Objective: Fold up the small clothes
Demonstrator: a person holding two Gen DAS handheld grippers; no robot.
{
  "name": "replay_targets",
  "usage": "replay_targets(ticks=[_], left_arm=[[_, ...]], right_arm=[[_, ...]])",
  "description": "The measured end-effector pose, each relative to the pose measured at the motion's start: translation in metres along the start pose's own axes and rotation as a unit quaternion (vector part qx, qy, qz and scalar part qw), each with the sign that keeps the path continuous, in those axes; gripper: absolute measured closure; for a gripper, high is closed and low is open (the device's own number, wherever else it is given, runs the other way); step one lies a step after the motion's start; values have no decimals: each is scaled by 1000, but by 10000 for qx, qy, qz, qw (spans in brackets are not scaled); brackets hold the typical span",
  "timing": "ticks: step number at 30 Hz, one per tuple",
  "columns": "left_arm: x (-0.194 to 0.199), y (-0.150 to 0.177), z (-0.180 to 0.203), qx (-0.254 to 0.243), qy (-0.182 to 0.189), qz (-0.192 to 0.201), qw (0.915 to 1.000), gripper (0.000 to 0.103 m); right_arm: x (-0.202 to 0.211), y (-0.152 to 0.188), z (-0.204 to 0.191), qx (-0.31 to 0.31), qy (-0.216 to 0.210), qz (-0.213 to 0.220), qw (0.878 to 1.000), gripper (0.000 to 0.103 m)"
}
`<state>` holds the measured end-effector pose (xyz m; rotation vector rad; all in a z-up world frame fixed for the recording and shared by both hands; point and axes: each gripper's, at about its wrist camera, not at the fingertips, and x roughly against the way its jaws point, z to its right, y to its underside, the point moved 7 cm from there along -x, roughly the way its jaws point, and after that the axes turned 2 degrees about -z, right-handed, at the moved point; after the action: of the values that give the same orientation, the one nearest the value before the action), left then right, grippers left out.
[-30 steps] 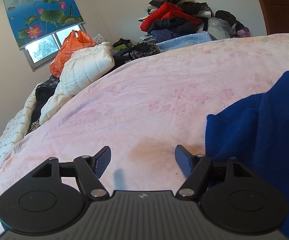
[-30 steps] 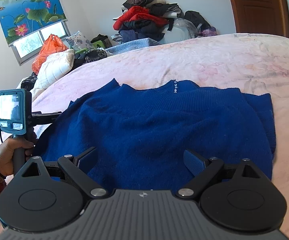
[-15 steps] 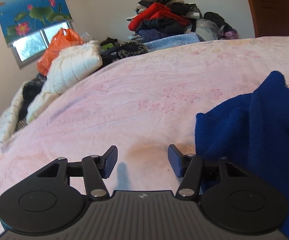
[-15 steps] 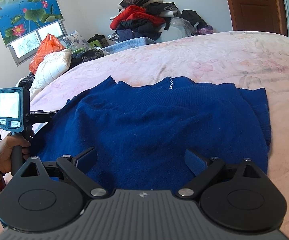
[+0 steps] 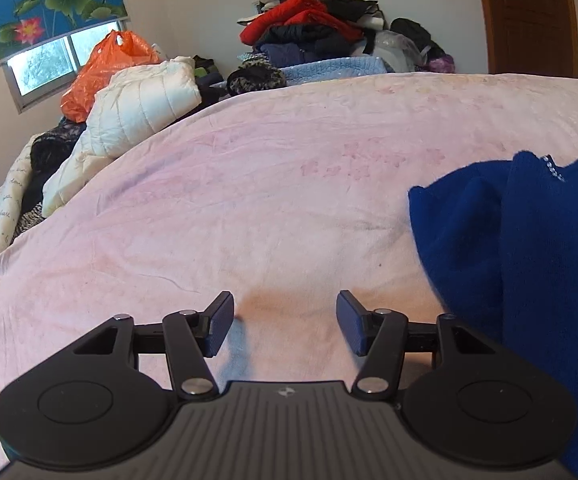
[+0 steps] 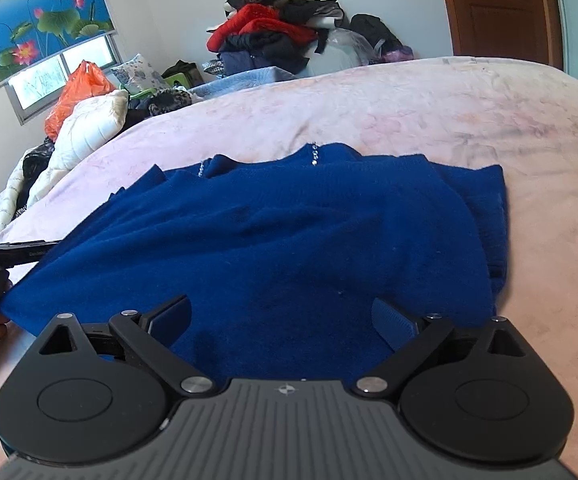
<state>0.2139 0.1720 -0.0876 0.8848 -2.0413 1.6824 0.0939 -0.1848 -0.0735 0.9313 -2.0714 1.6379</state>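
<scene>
Blue knitted sweater (image 6: 289, 240) lies flat on the pink bed sheet (image 5: 249, 200), under the spread right tongs (image 6: 281, 320). Left tongs (image 5: 285, 320), opening and empty, sit beside its edge.

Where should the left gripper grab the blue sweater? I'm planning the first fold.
Probably the blue sweater by its loose side edge, coming in from the bare pink sheet: that edge lies open beside the left gripper, whose opening jaws hold nothing.
</scene>
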Motion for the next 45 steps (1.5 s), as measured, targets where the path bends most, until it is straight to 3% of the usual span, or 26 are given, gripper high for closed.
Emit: replay_targets(ticks=[4,7,9,11,14,18,21,34,41,45], left_arm=[[16,-11,-9,236,-120,140,9996,29],[33,-21,-6,283,126,259,9992,28],[48,-27,1,243,275,394,9985,28],[62,-32,10,156,437,494,9977,27],[83,-37,27,162,693,588,9957,21],[94,-33,49,244,1076,386,9931,18],[98,-25,65,272,1305,225,9908,18],[109,-12,100,-120,1321,122,9911,18],[88,-6,98,-166,1118,-45,9936,18],[83,-23,83,19,1246,243,9919,18]], right_arm=[[7,-4,-16,200,-199,172,9995,5],[2,1,-26,556,-177,-45,9983,5],[-6,11,-31,857,-67,-425,9954,6],[-4,15,-37,1070,101,-386,9935,6],[3,11,-48,998,-144,-262,9946,6],[1,3,-59,991,-118,-100,9950,5],[-7,8,-62,1008,15,-215,9947,5],[-15,33,-63,1378,483,-181,9891,0],[-14,35,-62,1382,478,-129,9892,0],[-14,35,-63,1403,477,-109,9889,0]])
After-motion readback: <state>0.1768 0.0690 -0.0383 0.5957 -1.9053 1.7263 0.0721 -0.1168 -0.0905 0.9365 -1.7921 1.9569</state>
